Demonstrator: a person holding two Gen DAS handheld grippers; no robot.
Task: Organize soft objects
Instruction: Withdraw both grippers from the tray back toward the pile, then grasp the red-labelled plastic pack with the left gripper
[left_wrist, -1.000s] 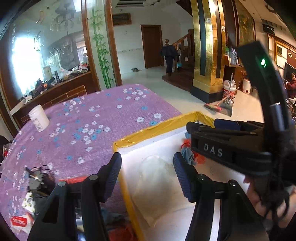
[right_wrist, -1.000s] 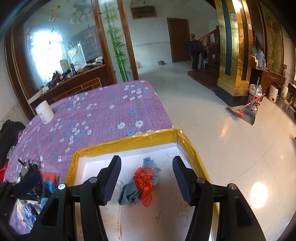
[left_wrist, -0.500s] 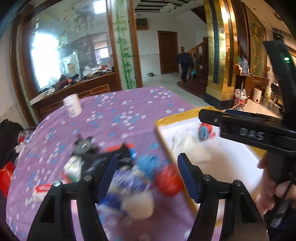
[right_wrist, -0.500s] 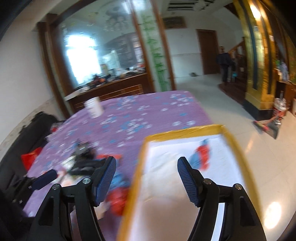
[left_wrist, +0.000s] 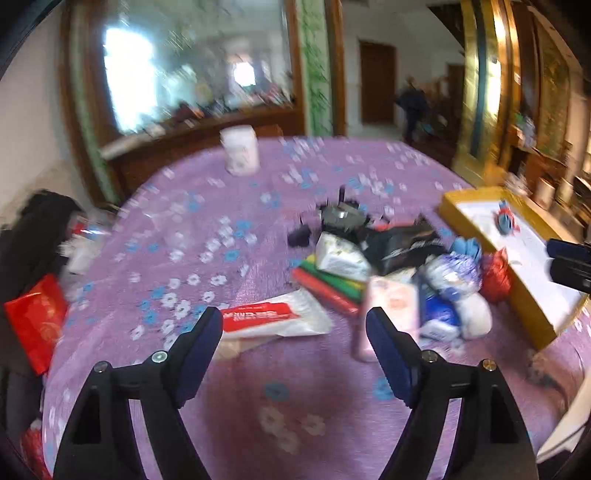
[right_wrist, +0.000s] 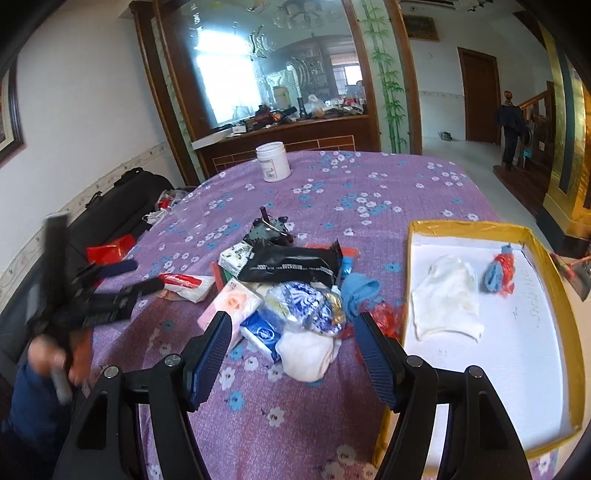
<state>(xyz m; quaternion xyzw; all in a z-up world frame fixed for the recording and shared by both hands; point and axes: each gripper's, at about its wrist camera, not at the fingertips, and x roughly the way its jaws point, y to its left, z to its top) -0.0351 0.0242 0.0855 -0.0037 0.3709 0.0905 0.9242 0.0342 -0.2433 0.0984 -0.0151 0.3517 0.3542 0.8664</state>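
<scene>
Your left gripper (left_wrist: 293, 343) and right gripper (right_wrist: 291, 343) hung empty with fingers spread, the left's just widening, over the soft pile (right_wrist: 295, 295) on the counter (right_wrist: 332, 192) beside the tray (right_wrist: 535, 350).

Seeing my left gripper (left_wrist: 294, 341) as black angular frame, two triangular cut-outs near base, silver screw heads (left_wrist: 159, 356) shining on each arm. Fingers wearing dark blue pads (left_wrist: 388, 354). Right gripper (right_wrist: 291, 345) showing same black build, same silver screws, blue pads (right_wrist: 212, 352) ribbed with fine grooves. In right wrist view, left gripper body blurring dark at frame's left edge; hand (right_wrist: 55, 360) below it emerging from dark blue sleeve (right_wrist: 31, 400).
</scene>
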